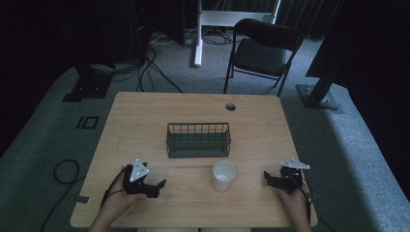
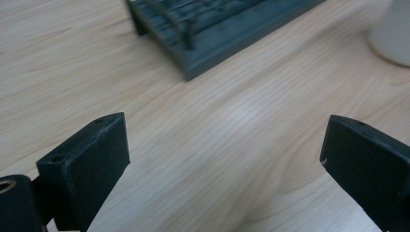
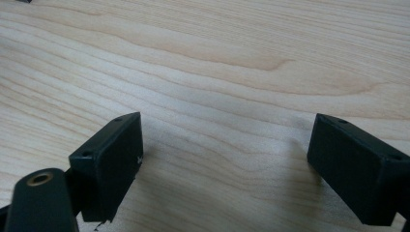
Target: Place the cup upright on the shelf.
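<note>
White cup upright on the table, between two idle grippers; wire basket just beyond it at 11 o'clock.

Cup empty as far as visible, untouched. Left gripper rests at the cup's 9 o'clock, jaws wide, nothing between them; right gripper at its 3 o'clock, jaws wide, bare wood between. Judged a start position: no grasp begun. Next move likely calls for one gripper to close in level on the cup's wall, then lift toward the basket. No brand, label or writing readable.
</note>
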Motion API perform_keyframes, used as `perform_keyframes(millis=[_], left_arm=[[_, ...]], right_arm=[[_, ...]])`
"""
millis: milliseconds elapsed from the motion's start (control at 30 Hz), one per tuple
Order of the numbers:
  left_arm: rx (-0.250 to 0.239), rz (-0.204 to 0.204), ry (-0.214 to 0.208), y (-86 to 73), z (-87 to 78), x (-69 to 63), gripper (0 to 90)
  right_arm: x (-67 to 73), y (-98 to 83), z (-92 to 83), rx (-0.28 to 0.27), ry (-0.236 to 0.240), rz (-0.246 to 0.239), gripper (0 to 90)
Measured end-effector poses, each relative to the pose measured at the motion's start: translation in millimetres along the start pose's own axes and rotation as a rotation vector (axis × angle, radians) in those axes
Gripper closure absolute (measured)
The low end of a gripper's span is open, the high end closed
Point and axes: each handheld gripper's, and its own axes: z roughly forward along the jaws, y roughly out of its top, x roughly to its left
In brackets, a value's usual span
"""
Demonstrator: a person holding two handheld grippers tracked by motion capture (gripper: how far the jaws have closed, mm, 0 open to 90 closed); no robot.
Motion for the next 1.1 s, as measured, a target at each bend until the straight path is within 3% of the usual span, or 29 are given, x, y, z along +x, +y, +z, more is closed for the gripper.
perform_keyframes(millis=[233,300,400,833,1100], left_arm=[[-0.026,0.019,-0.054,9.9,4.8,-13.5,3.9],[-0.029,0.044,-0.061,12.2,6.3,-17.7,3.9],[-0.043,0.039,-0.069,14.3,10.1,-22.7,3.9],[-0.043,0.091,-0.147,25.6,27.5,-46.8,4.4],[-0.063,0.103,-0.199,35.7,37.6,-61.3,4.4]], right_arm=[[0.0,0.0,0.0,0.000,0.000,-0.001,12.1],[0.0,0.0,0.0,0.000,0.000,-0.001,12.1],[0.0,0.0,0.0,0.000,0.000,0.000,12.1],[0.0,0.0,0.0,0.000,0.000,0.000,12.1],[0.0,0.0,0.0,0.000,0.000,0.000,12.1]])
